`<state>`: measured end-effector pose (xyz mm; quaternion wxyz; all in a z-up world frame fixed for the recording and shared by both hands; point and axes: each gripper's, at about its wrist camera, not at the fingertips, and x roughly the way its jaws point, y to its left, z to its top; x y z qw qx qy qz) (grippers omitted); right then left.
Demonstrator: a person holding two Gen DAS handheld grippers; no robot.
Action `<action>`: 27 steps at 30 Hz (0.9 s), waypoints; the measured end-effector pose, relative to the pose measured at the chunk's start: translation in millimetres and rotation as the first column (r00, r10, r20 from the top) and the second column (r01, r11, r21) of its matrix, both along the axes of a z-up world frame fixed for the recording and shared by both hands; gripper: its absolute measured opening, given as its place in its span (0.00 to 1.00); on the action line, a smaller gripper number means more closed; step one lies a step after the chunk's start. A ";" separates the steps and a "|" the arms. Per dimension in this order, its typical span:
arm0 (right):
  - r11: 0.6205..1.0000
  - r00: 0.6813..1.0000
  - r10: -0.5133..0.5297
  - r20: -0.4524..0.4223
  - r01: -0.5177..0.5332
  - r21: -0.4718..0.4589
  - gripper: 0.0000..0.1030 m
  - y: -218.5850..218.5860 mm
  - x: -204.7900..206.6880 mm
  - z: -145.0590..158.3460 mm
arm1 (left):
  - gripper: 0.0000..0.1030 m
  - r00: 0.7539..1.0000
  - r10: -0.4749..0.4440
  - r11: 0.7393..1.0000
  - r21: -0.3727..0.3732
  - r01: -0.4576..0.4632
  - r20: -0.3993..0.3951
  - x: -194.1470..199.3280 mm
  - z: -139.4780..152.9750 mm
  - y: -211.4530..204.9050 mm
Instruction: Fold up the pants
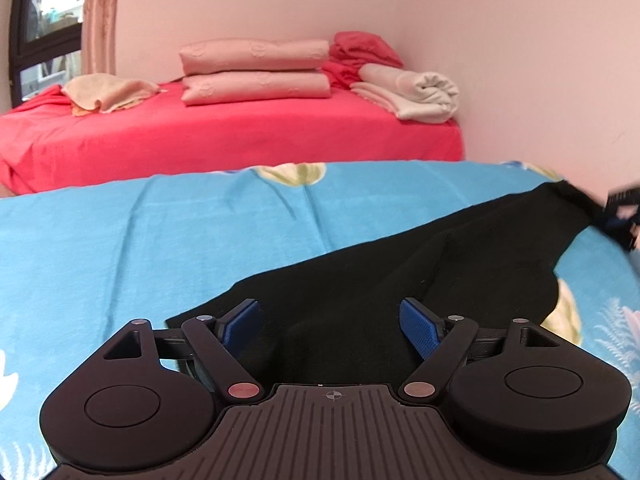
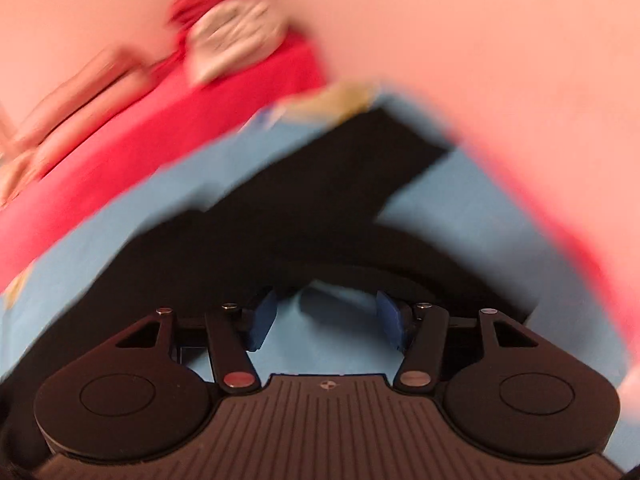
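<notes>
Black pants (image 1: 420,256) lie stretched across a blue flowered sheet (image 1: 120,248), running from near me up to the right. My left gripper (image 1: 330,320) hovers open over their near end, its blue pads (image 1: 420,328) wide apart with black cloth below them. At the far right end of the pants the right gripper (image 1: 624,216) shows as a blur. The right wrist view is smeared: my right gripper (image 2: 328,320) stands open, bare blue sheet (image 2: 332,340) between its pads (image 2: 264,324), and the pants (image 2: 320,208) curve just past the fingertips.
Beyond the blue sheet stands a bed with a red cover (image 1: 240,136). On it lie folded pink blankets (image 1: 256,72), a rolled white towel (image 1: 412,92), a beige towel (image 1: 108,92) and red cloth (image 1: 360,52). A pink wall (image 1: 520,60) closes the right side.
</notes>
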<state>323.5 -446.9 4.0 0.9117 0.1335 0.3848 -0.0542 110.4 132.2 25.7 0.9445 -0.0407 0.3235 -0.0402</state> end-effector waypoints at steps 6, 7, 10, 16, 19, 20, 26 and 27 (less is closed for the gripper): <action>0.955 0.955 -0.189 0.227 0.232 -0.183 0.76 -23.8 36.1 22.4 | 1.00 0.999 0.039 0.999 -0.014 -0.039 -0.028 3.7 -7.7 1.1; 0.963 0.958 -0.174 0.227 0.214 -0.165 0.75 -22.3 33.9 19.9 | 1.00 0.999 0.037 0.999 -0.006 -0.037 -0.028 3.6 -7.7 -0.1; 0.971 0.959 -0.137 0.250 0.180 -0.158 0.75 -5.0 15.7 13.5 | 1.00 0.999 0.029 1.000 0.010 -0.029 -0.019 0.7 -5.3 -3.5; 0.941 0.915 0.295 0.276 -0.227 -0.252 0.82 114.1 -29.2 30.5 | 1.00 0.996 0.085 0.996 0.001 -0.085 0.011 -19.6 -2.8 2.3; 0.783 0.745 0.617 0.256 -0.547 -0.295 0.83 195.6 -61.4 38.6 | 1.00 0.993 0.116 0.992 -0.041 -0.115 0.018 -34.1 -3.1 12.7; 0.699 0.657 0.713 0.244 -0.636 -0.327 0.83 227.6 -74.2 39.0 | 1.00 0.992 0.122 0.991 -0.062 -0.120 0.027 -40.9 -2.6 17.1; 0.142 0.160 0.987 -0.003 -0.887 -0.440 0.74 382.1 -146.0 15.6 | 1.00 0.981 0.187 0.979 -0.090 -0.182 0.044 -75.0 1.0 38.9; 0.064 0.100 0.994 -0.053 -0.881 -0.469 0.74 396.7 -155.0 8.2 | 1.00 0.979 0.199 0.977 -0.080 -0.196 0.040 -79.5 0.7 42.3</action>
